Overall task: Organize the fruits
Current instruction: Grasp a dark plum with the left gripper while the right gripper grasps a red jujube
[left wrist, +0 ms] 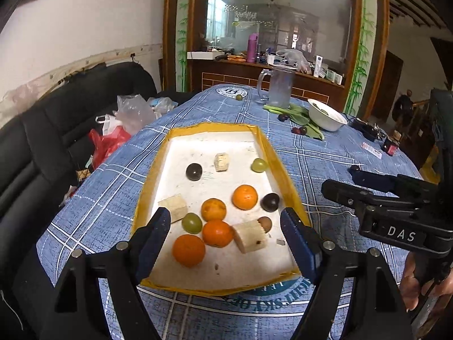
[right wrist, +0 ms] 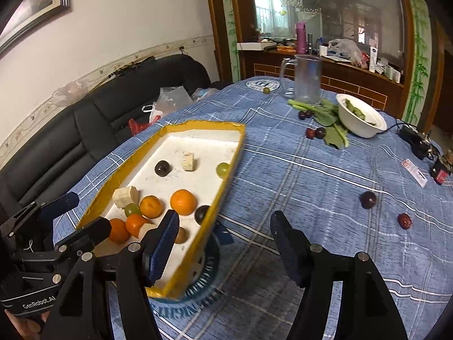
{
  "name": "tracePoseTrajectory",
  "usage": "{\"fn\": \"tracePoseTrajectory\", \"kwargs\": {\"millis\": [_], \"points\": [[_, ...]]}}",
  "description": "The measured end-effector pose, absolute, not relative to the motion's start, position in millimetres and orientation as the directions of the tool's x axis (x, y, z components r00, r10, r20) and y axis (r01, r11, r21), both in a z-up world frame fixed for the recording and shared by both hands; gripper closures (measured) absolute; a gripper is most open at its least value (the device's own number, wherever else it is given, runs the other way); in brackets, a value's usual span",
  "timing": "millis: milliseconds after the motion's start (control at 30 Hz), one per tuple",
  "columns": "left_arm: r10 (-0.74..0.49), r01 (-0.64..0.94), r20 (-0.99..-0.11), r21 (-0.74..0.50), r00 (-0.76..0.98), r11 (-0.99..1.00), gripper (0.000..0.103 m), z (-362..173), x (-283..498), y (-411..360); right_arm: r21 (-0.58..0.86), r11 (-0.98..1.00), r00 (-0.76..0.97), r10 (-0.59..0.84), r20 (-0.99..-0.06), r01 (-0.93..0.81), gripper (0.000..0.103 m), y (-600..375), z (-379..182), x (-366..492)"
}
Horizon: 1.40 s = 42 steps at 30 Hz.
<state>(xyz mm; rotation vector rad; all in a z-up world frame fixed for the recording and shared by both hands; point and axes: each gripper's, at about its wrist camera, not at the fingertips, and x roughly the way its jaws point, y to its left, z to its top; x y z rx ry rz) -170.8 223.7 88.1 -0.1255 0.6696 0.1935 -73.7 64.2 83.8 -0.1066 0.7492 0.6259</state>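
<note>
left gripper (left wrist: 226,238) gaping empty over tray (left wrist: 286,170) | right gripper (right wrist: 223,243) gaping empty beside tray | oranges (left wrist: 245,197) sitting inside

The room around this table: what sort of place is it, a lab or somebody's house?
Most likely a home's living or dining room. A black sofa stands beside the table's blue plaid cloth, a cluttered wooden sideboard sits under a large mirror, and a framed picture hangs on the wall.
</note>
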Motion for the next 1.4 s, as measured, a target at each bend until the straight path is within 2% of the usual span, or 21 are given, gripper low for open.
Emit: {"fn": "tracePoseTrajectory", "kwargs": {"millis": [633, 1100, 1233, 1400], "points": [[0.124, -0.111, -0.662, 0.062, 0.739, 0.992, 0.023, 85.4, -149.7, 156.3, 0.183, 0.895, 0.623, 0.418, -0.662, -0.406, 0.030, -46.7, 69.8, -57.5], [-0.053, 0.069, -0.662, -0.002, 0.748, 0.998, 0.023, 109.6, -89.7, 94.7, 0.196, 0.975, 0.747, 0.206, -0.632, -0.103, 0.030, -196.9, 97.9, -23.2], [-0.092, 0.097, -0.677, -0.030, 0.730, 0.995, 0.023, 106.2, -59.5, 78.6, 0.236, 0.968, 0.722, 0.221, -0.656, -0.082, 0.030, -201.3, 85.6, -4.6], [-0.149, 0.118, -0.715, -0.093, 0.683, 0.989, 0.023, 88.2, -13.7, 65.1, 0.236, 0.962, 0.662, 0.266, -0.701, -0.136, 0.030, -168.7, 55.9, 26.7]]}}
